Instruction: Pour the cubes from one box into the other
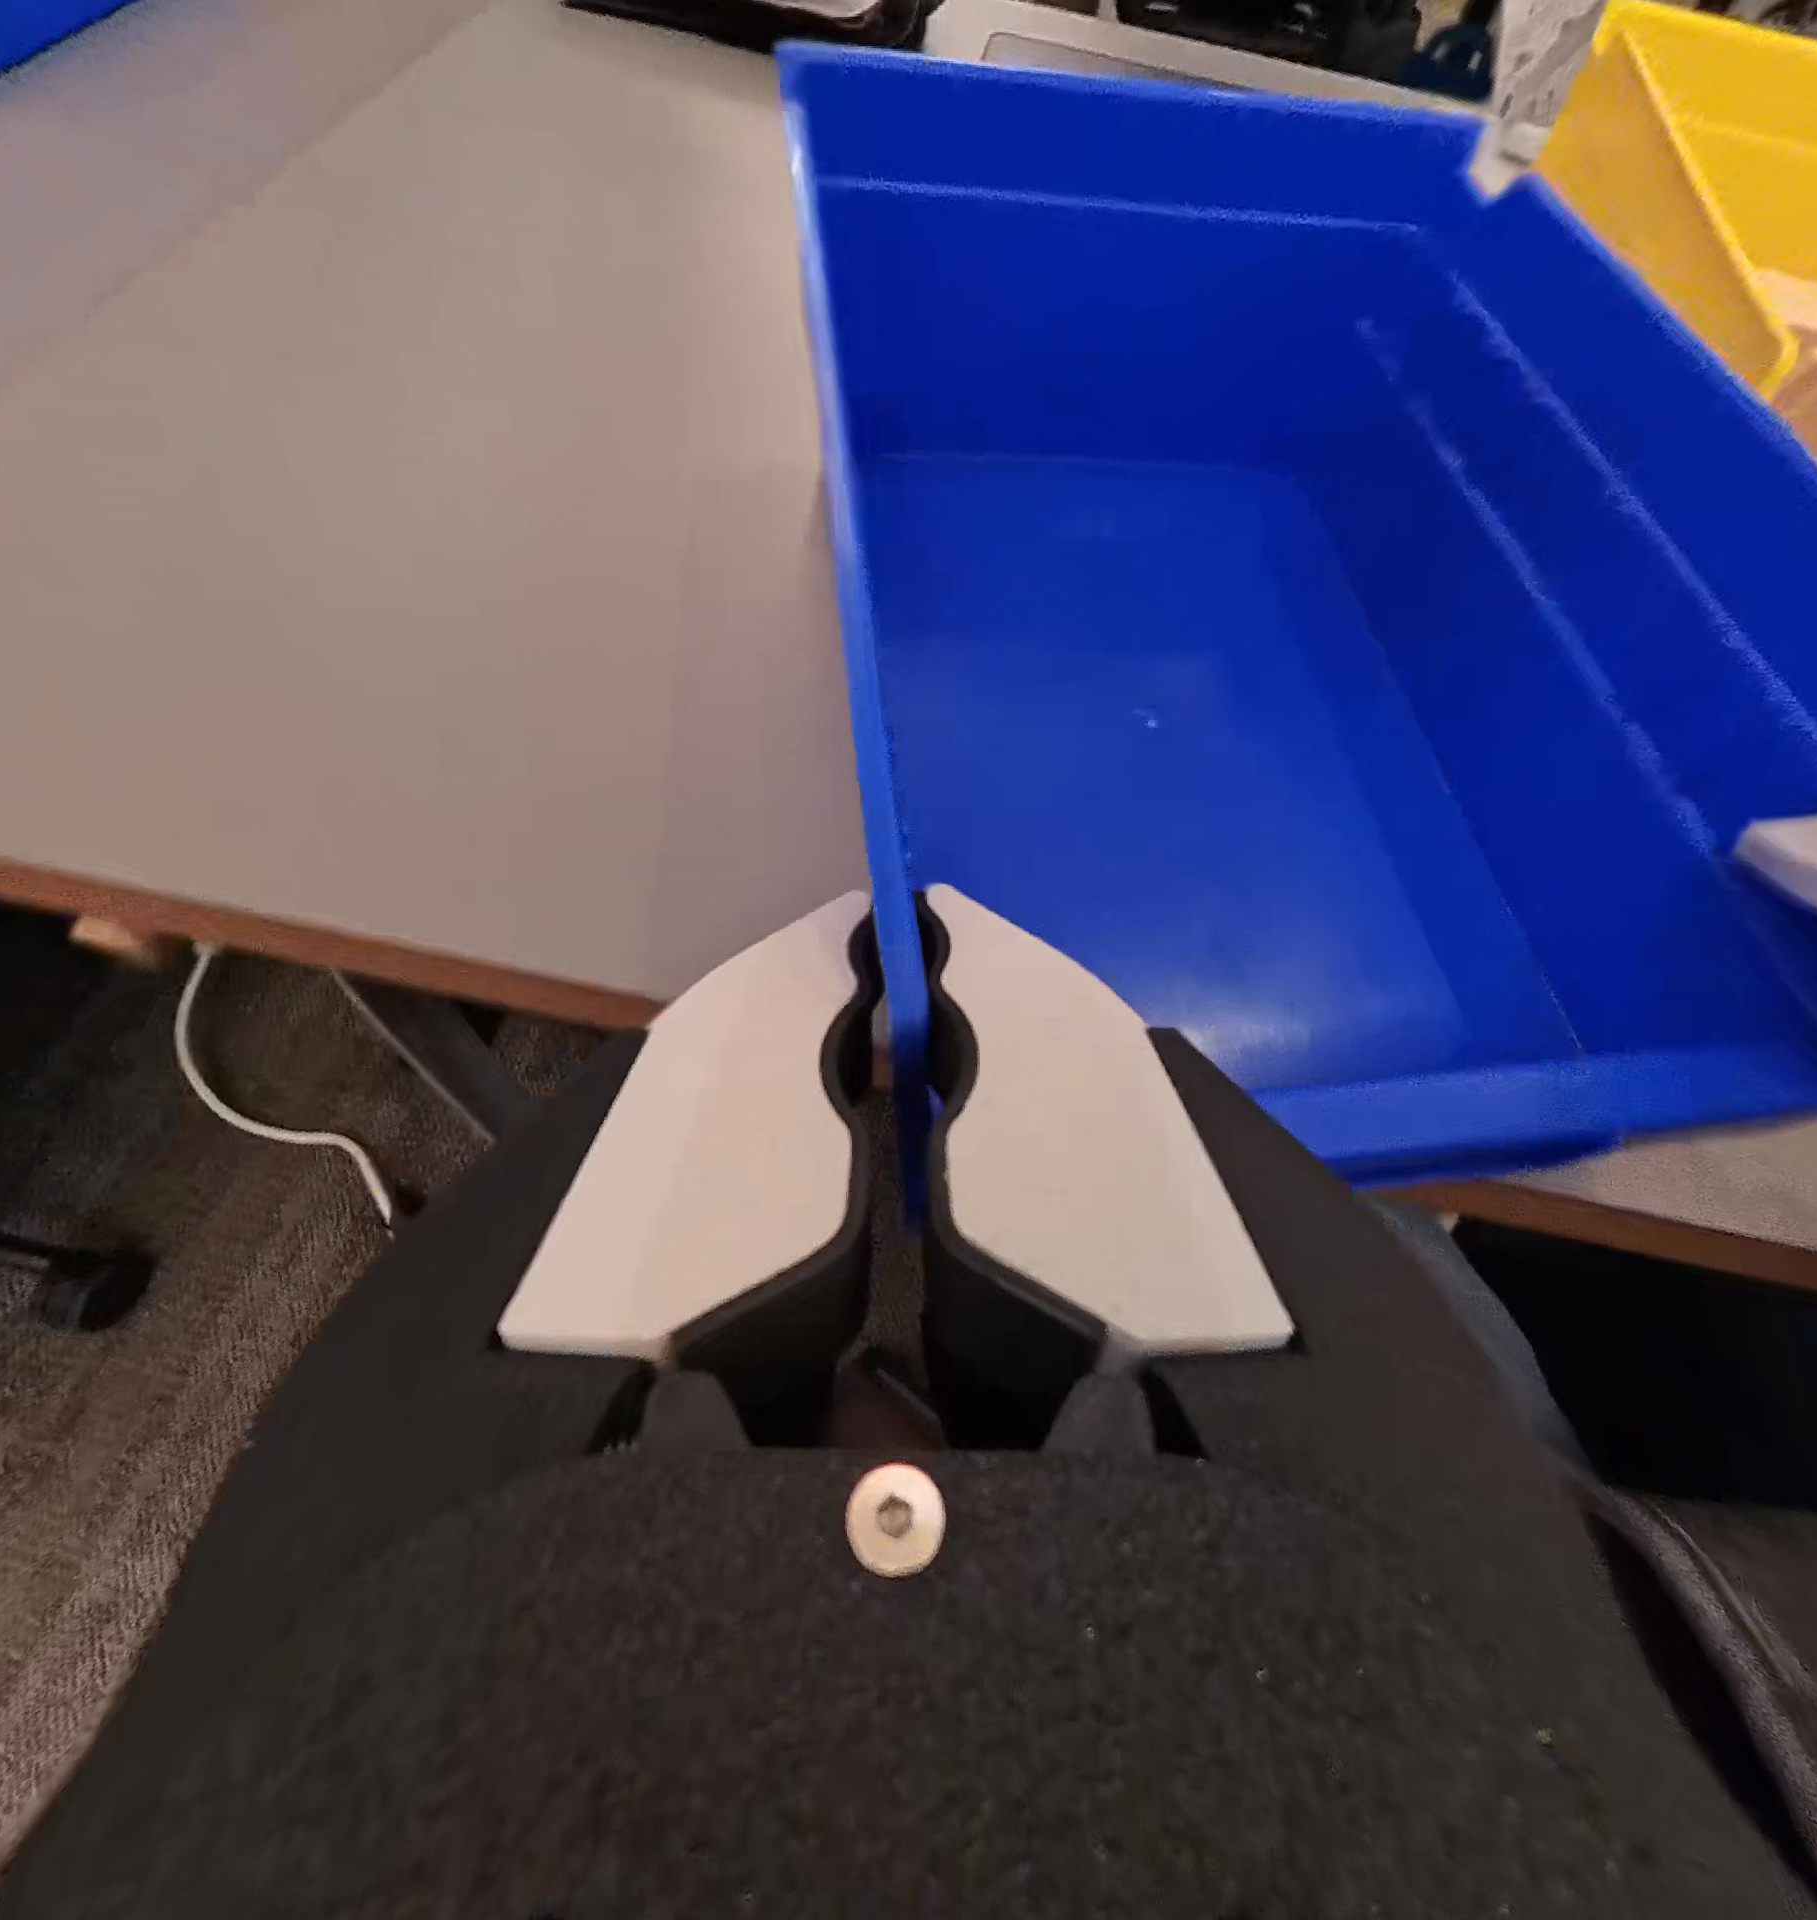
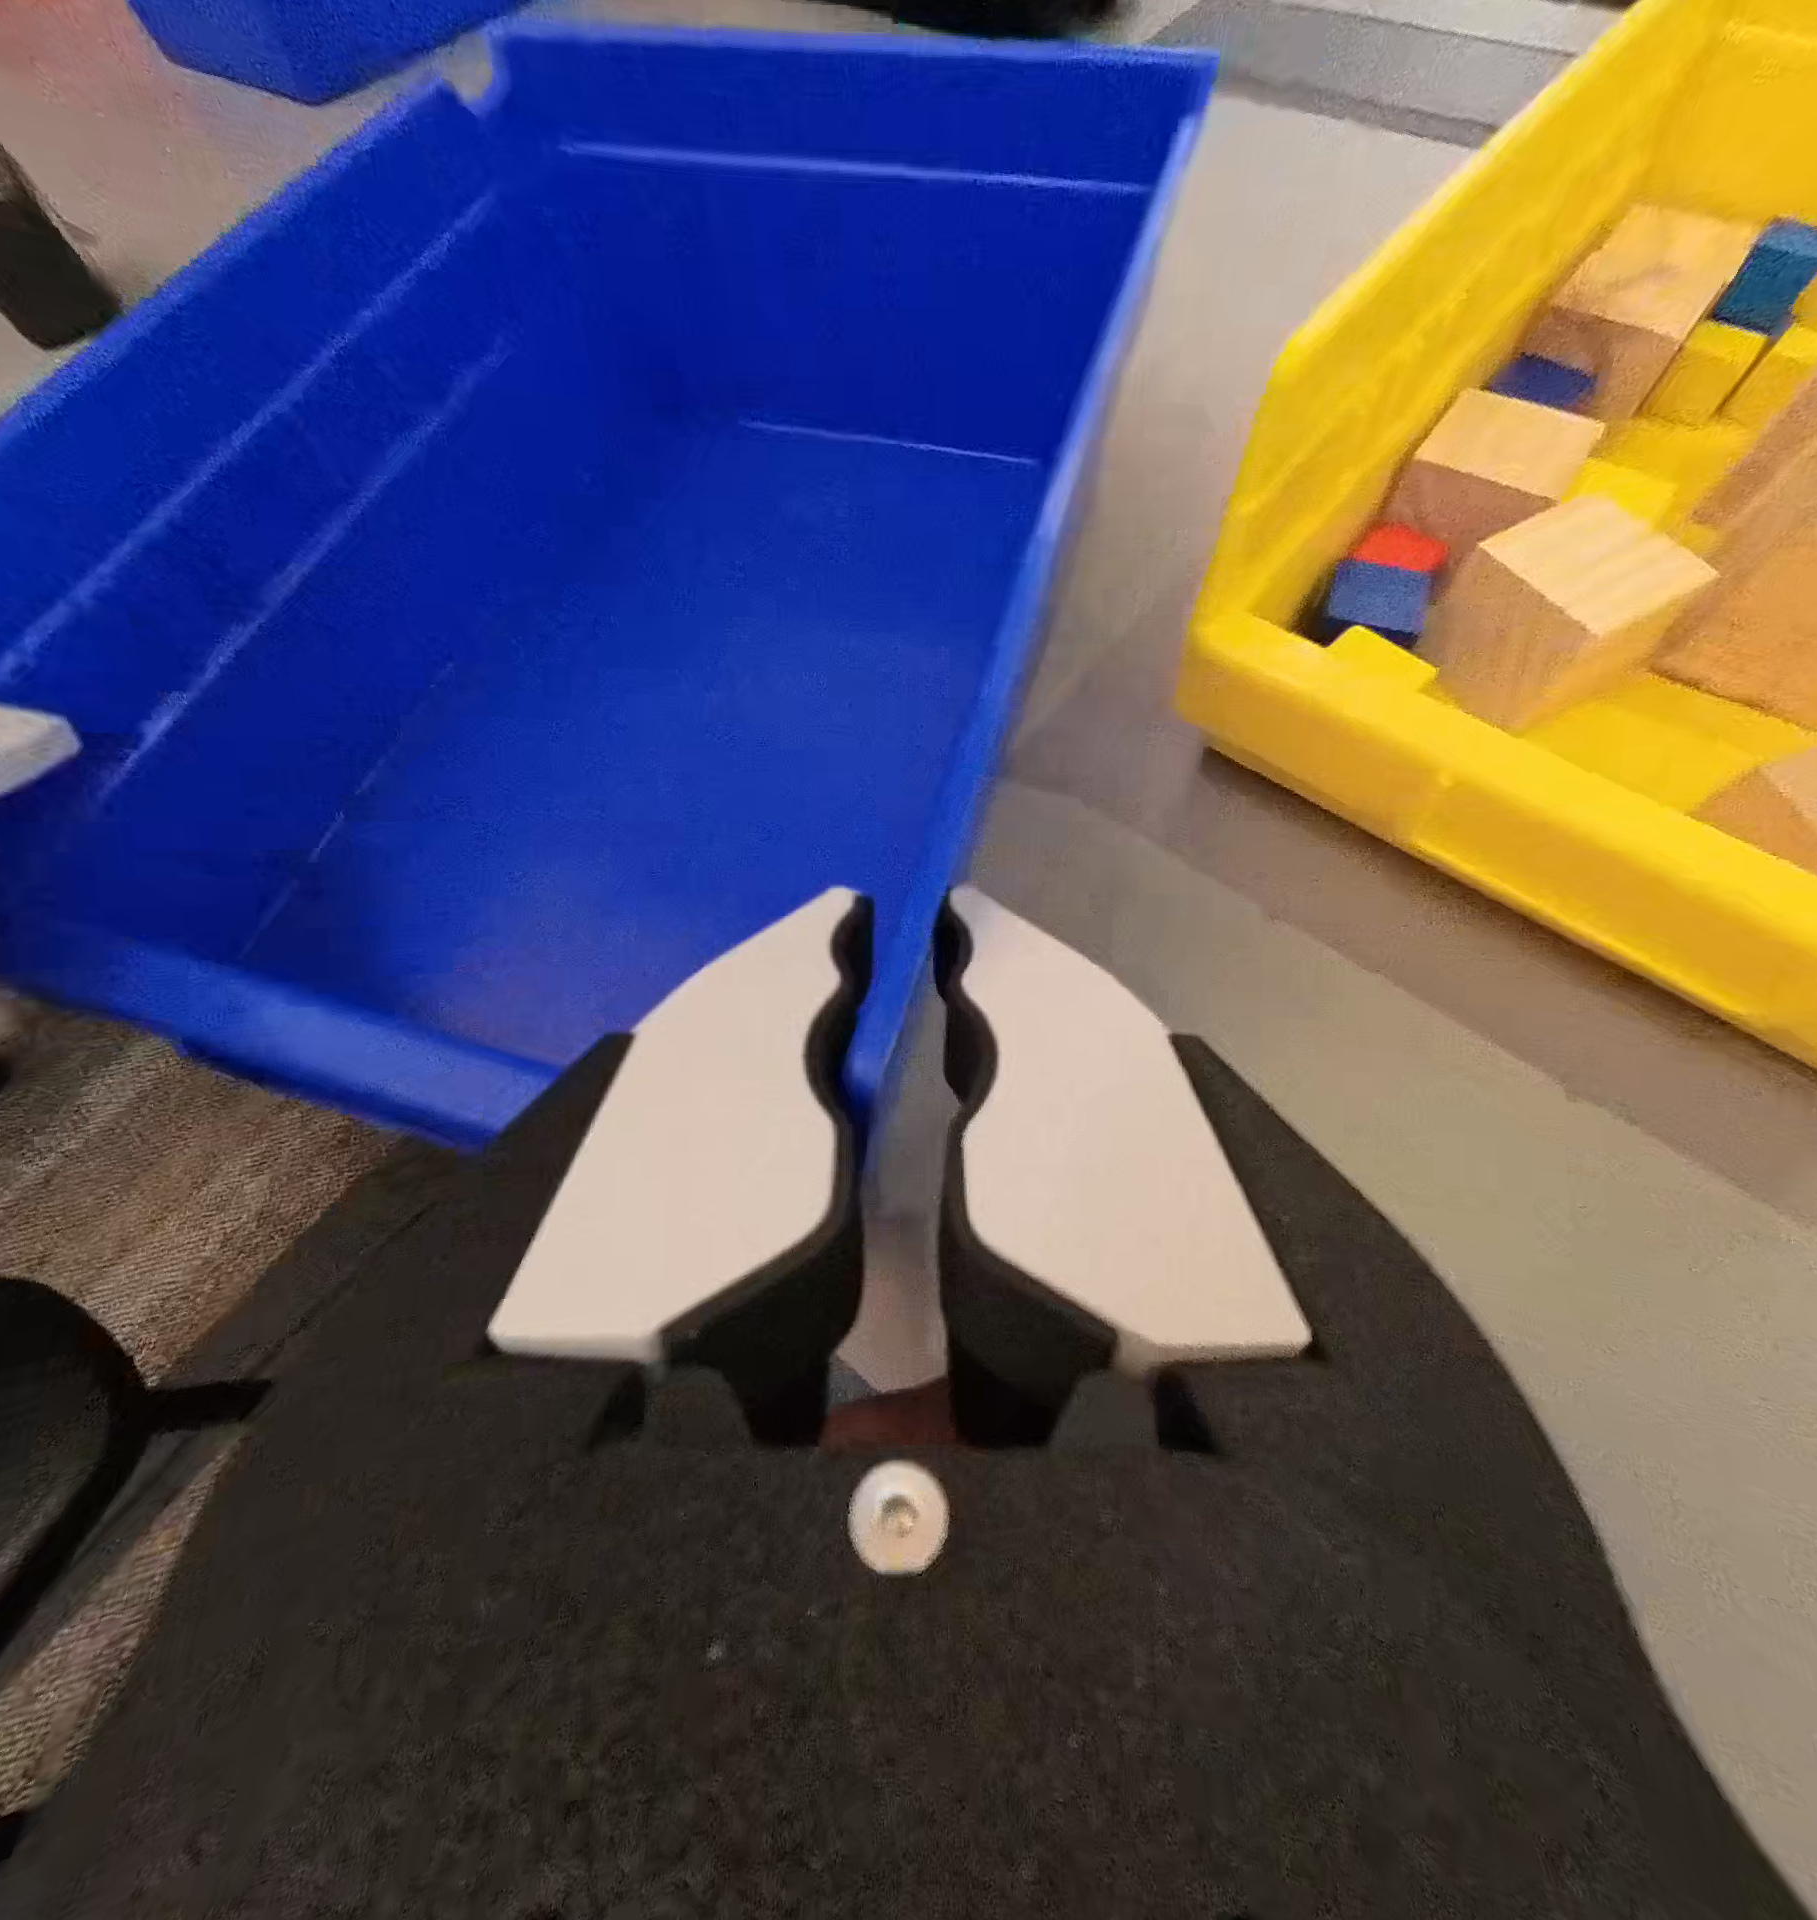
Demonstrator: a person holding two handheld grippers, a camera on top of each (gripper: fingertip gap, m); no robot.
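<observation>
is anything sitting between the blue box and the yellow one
Nothing visible: only bare grey table separates the empty blue box, gripped by the left gripper and right gripper, from the yellow box.

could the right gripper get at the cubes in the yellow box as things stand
Probably not right now: the right gripper is shut on the side wall of the empty blue box. The yellow box sits open-topped just to its right, cubes exposed, so the way looks free once it lets go.
</observation>
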